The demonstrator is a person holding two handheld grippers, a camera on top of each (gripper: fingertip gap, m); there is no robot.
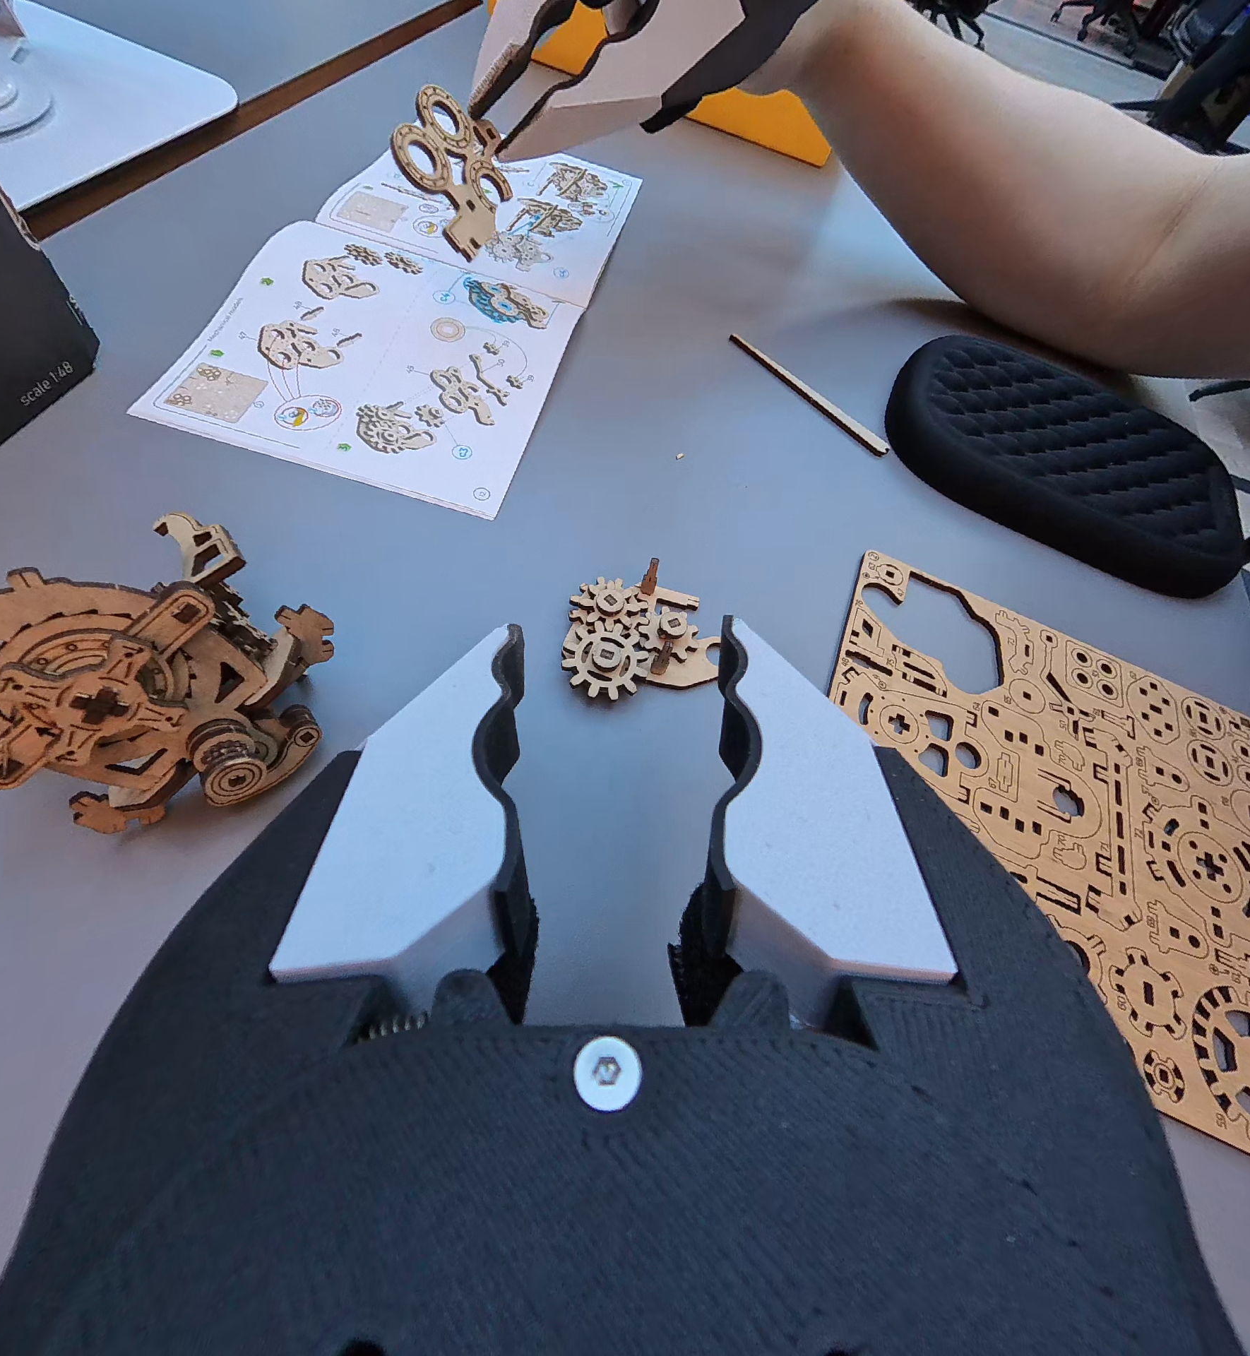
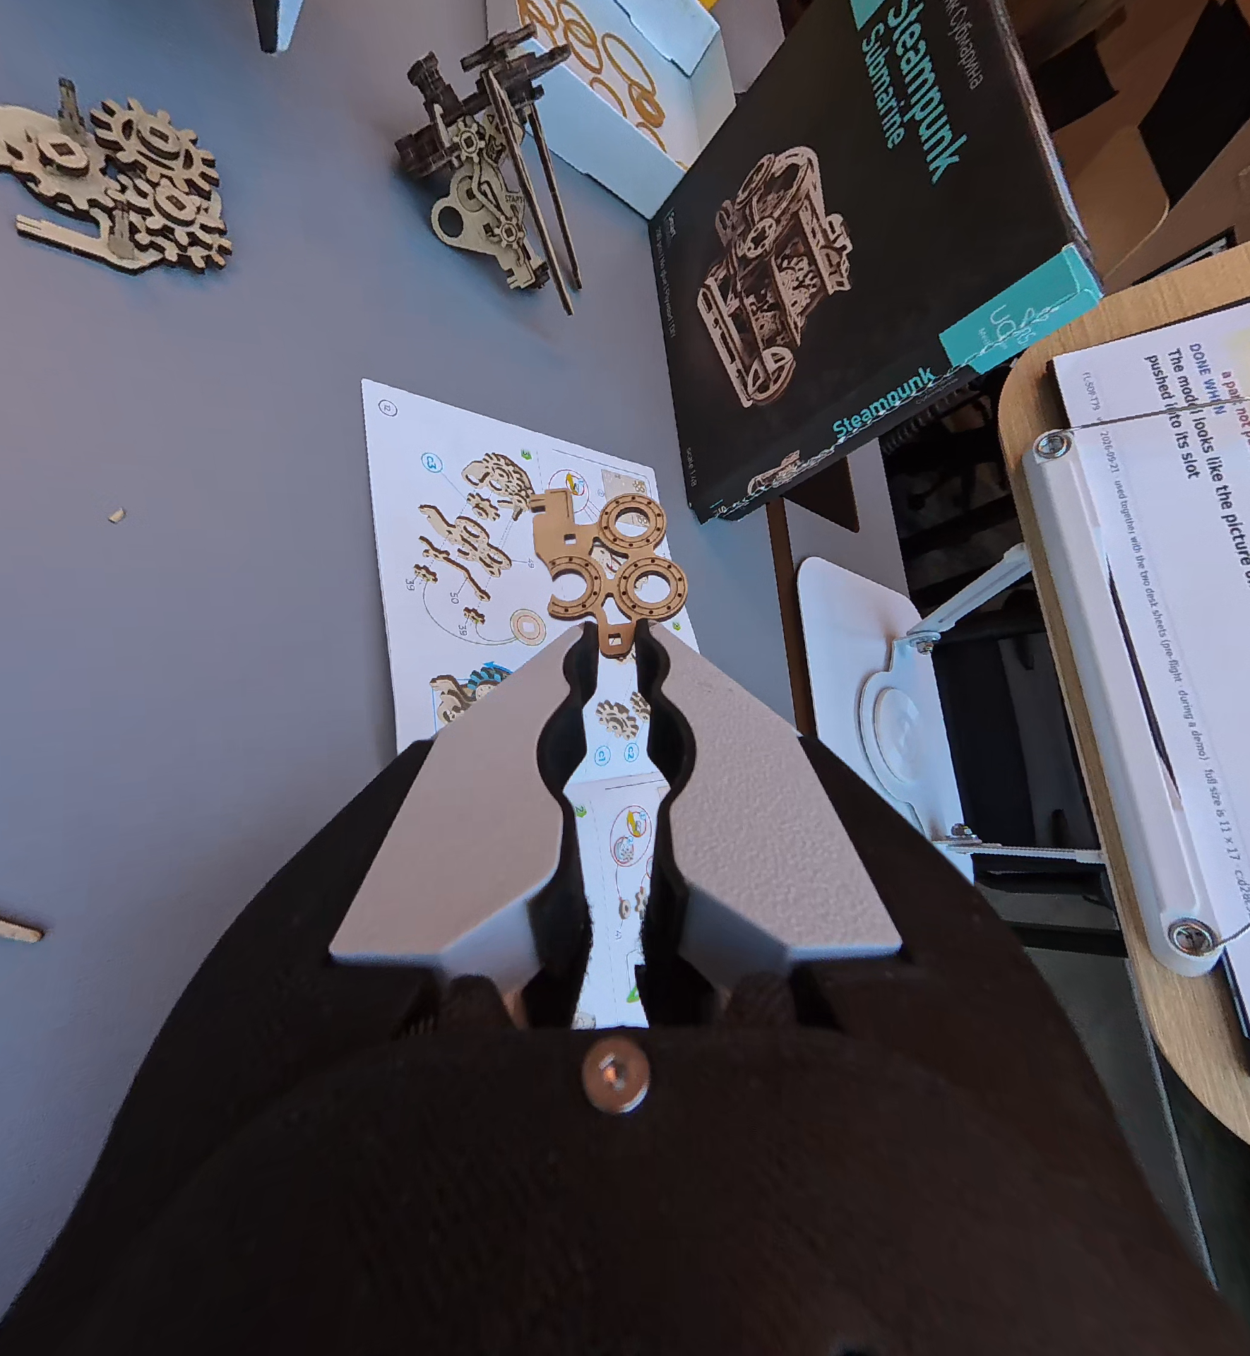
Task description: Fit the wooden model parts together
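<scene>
**Now: ringed part aloft, gears waiting**

Down on the grey worktop (image 1: 681,411) lie the cut sheet (image 1: 1092,829), the booklet (image 1: 387,367) and the half-built model (image 1: 130,690). Left gripper (image 1: 618,646) hovers low, jaws apart, the gear cluster (image 1: 629,638) just beyond its tips. Right gripper (image 2: 613,637), jaws clamped on the ringed part (image 2: 607,565), holds it above the booklet.

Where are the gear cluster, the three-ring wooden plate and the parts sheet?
gear cluster (image 1: 605,655): left wrist view, hub of the largest gear.
three-ring wooden plate (image 2: 611,569): right wrist view, centre between rings.
parts sheet (image 1: 1092,844): left wrist view, middle area.
</scene>
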